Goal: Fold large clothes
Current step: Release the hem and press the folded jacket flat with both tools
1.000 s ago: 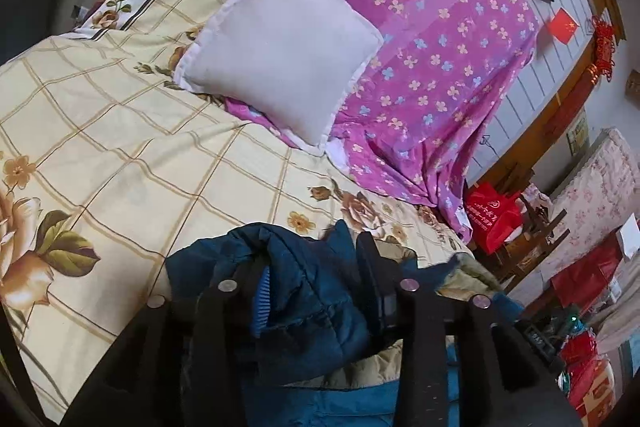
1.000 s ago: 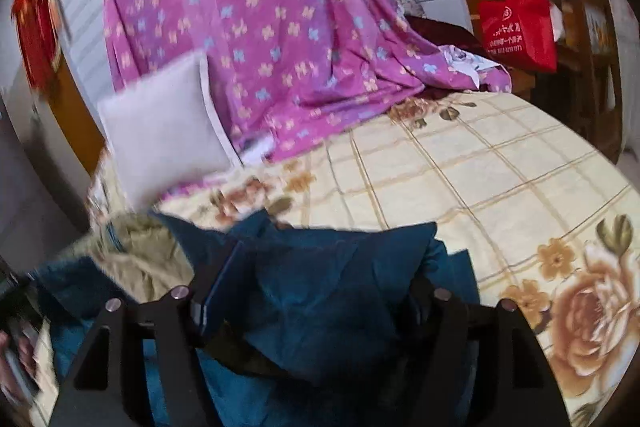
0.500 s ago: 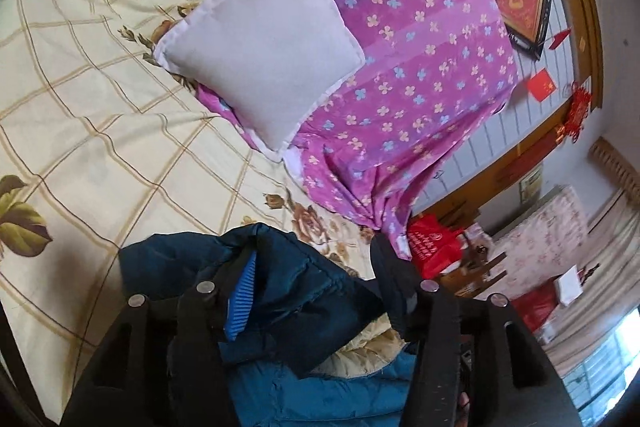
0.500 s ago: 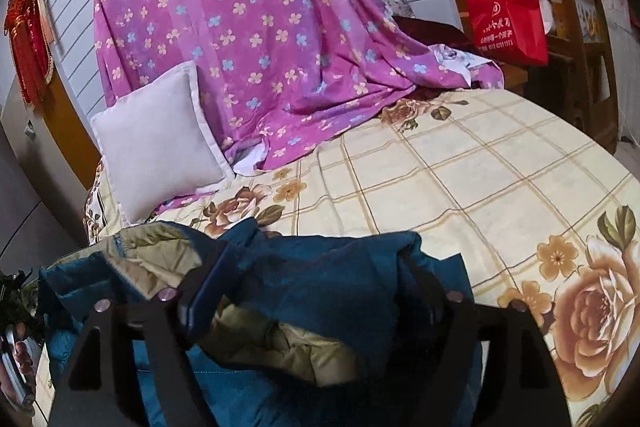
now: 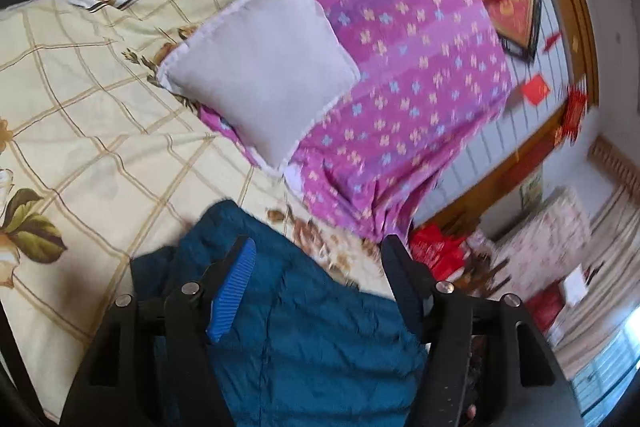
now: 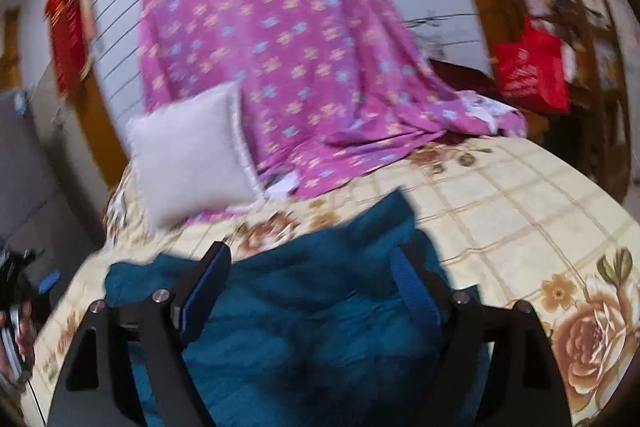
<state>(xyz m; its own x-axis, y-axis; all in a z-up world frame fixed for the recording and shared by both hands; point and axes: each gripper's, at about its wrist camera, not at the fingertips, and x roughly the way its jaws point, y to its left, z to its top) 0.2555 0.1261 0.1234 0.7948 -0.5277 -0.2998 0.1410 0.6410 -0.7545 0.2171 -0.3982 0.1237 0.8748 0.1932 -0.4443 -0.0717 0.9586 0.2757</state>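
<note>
A dark teal padded jacket (image 5: 320,339) lies on the bed's cream checked floral sheet (image 5: 100,131). My left gripper (image 5: 318,241) hovers over its far edge. Its jaws are opening, and the blue pad (image 5: 234,283) stands clear of the fabric, with the jacket lying loose below the gap. In the right wrist view the same jacket (image 6: 312,307) spreads under my right gripper (image 6: 310,249), whose fingers stand wide apart. The cloth lies between them and neither pad presses on it. Only the teal outer side shows.
A pale pillow (image 5: 260,67) leans on a purple flowered cloth (image 5: 400,87) draped over the head of the bed. A red bag (image 6: 532,71) sits beyond the bed's edge. A hand (image 6: 20,327) shows at the right wrist view's left border. The sheet (image 6: 520,211) extends rightward.
Both grippers have widened and let go of the bunched jacket folds they held. The jacket has dropped flatter and its beige lining no longer shows. Both views have tilted upward.
</note>
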